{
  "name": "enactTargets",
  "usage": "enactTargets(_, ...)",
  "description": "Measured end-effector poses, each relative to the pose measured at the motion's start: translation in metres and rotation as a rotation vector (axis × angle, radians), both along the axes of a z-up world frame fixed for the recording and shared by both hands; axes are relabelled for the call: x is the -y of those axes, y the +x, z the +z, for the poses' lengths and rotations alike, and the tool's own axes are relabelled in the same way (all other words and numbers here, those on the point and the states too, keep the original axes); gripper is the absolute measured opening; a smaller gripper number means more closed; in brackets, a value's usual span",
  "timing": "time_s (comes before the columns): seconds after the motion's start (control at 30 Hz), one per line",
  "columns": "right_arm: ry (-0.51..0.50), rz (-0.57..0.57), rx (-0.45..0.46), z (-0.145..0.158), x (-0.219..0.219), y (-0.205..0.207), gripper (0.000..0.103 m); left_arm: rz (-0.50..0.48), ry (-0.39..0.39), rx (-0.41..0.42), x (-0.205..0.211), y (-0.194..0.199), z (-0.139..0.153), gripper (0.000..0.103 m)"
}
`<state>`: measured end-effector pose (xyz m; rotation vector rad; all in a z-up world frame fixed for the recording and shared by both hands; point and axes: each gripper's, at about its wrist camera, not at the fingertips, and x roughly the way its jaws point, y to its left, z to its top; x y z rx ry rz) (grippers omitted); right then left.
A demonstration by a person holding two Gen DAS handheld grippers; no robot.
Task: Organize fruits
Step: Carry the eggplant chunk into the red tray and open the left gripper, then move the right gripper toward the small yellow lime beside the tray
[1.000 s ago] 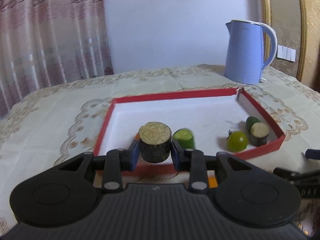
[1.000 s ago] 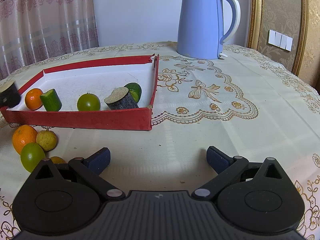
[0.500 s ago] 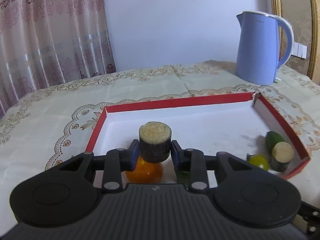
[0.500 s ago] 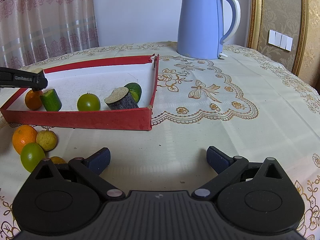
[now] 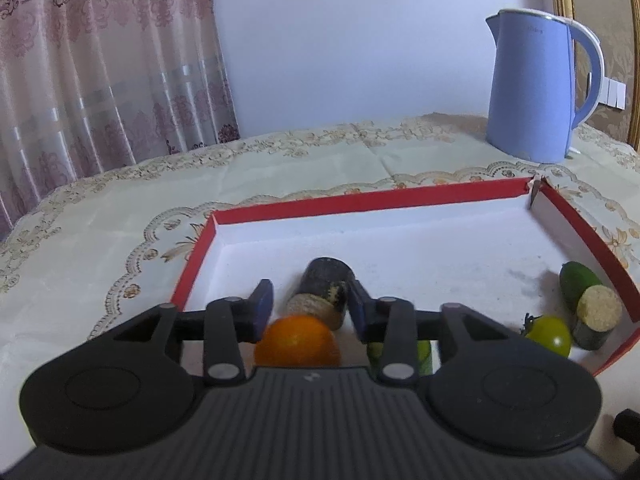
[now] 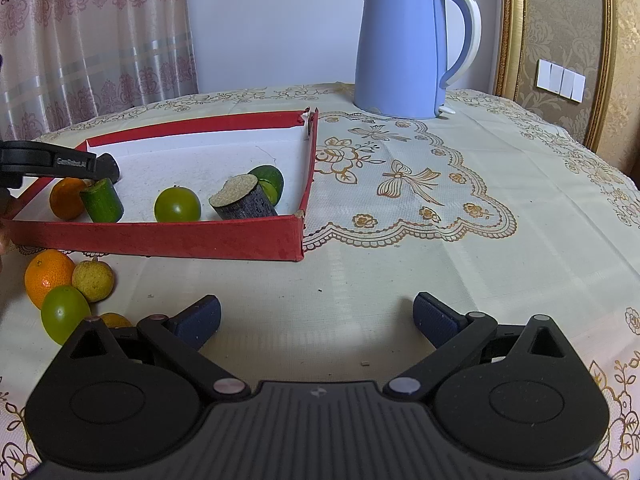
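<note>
My left gripper (image 5: 310, 304) is open over the near left part of the red tray (image 5: 360, 204). A dark cane piece (image 5: 324, 286) lies tipped between its fingers, free of the pads, behind an orange (image 5: 298, 342). A green tomato (image 5: 550, 334), another cane piece (image 5: 596, 318) and a cucumber piece (image 5: 578, 280) lie in the tray's right corner. My right gripper (image 6: 316, 320) is open and empty above the tablecloth, right of loose fruits: an orange (image 6: 48, 276), a yellow-green fruit (image 6: 93, 280) and a green fruit (image 6: 64, 312).
A blue kettle (image 6: 404, 44) stands behind the tray on the right. In the right wrist view the left gripper's arm (image 6: 52, 164) reaches over the tray's left end. The embroidered tablecloth (image 6: 440, 200) covers the table. Curtains hang behind on the left.
My left gripper moved forward over the tray and opened; the dark cane piece left its pads and tipped over behind the orange. My right gripper has not moved.
</note>
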<state>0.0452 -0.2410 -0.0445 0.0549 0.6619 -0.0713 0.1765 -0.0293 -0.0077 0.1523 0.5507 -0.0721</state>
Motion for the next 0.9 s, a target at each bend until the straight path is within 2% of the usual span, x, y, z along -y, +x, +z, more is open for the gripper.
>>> enactTargets(0.07, 0.0, 0.0, 0.0, 0.0, 0.0, 0.0, 0.103, 0.003, -0.013, 0.028, -0.005, -0.009, 0.005, 0.069)
enactTargets(0.2, 0.0, 0.0, 0.0, 0.0, 0.0, 0.0, 0.103, 0.004, -0.013, 0.085, -0.016, -0.035, 0.019, 0.073)
enactTargets(0.4, 0.0, 0.0, 0.0, 0.0, 0.0, 0.0, 0.103, -0.013, -0.056, 0.131, -0.033, -0.091, 0.027, 0.089)
enactTargets(0.63, 0.0, 0.0, 0.0, 0.0, 0.0, 0.0, 0.103, -0.001, -0.03, 0.08, -0.038, -0.128, 0.004, 0.09)
enactTargets(0.8, 0.0, 0.0, 0.0, 0.0, 0.0, 0.0, 0.103, 0.032, -0.055, 0.038, -0.048, -0.131, -0.008, 0.09)
enactTargets(0.9, 0.0, 0.0, 0.0, 0.0, 0.0, 0.0, 0.103, 0.049, -0.042, 0.021, -0.052, -0.129, -0.014, 0.09)
